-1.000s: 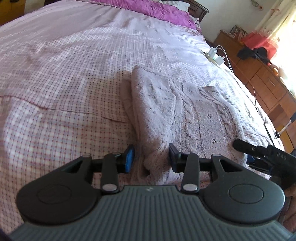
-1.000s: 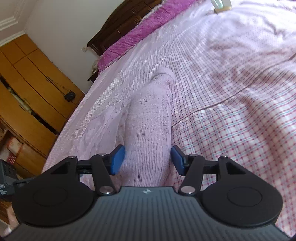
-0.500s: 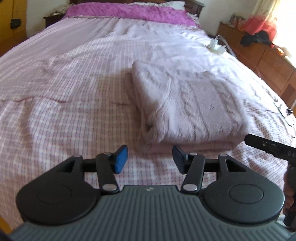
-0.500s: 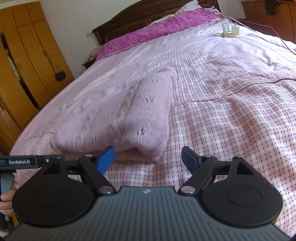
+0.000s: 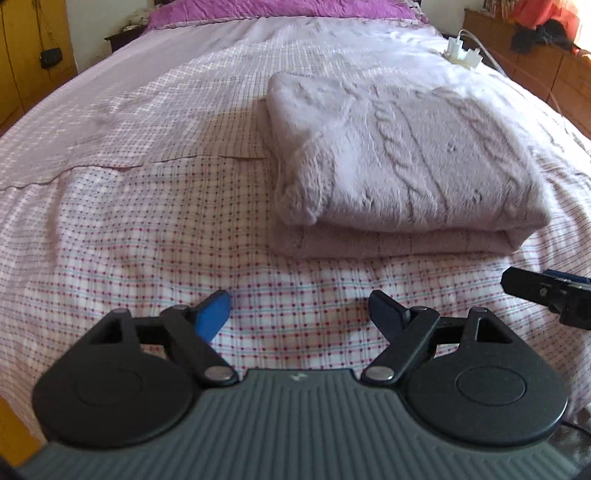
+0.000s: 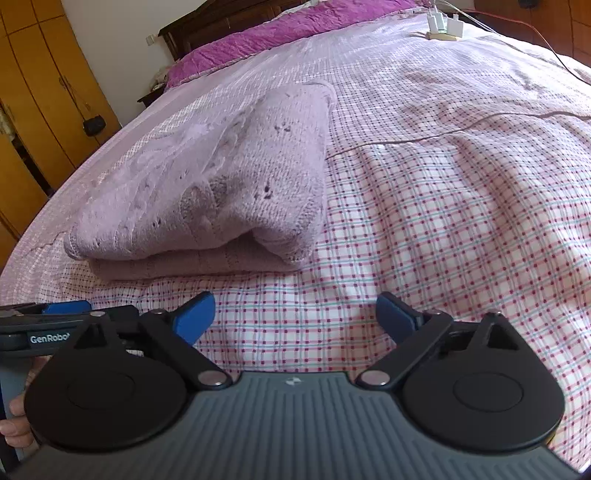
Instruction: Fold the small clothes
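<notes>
A pale lilac cable-knit sweater lies folded in a flat stack on the checked bedspread. It also shows in the right wrist view. My left gripper is open and empty, a little short of the sweater's near edge and apart from it. My right gripper is open and empty, also short of the near edge. The right gripper's tip shows at the right edge of the left wrist view, and the left gripper shows at the left of the right wrist view.
A purple pillow cover lies at the head of the bed. A white power strip with cables lies on the bed behind the sweater. Wooden wardrobes stand on one side, a wooden dresser on the other.
Both grippers have let go of the sweater's near edge, opened wider and drawn back from it. The sweater now lies folded and still on the bed.
</notes>
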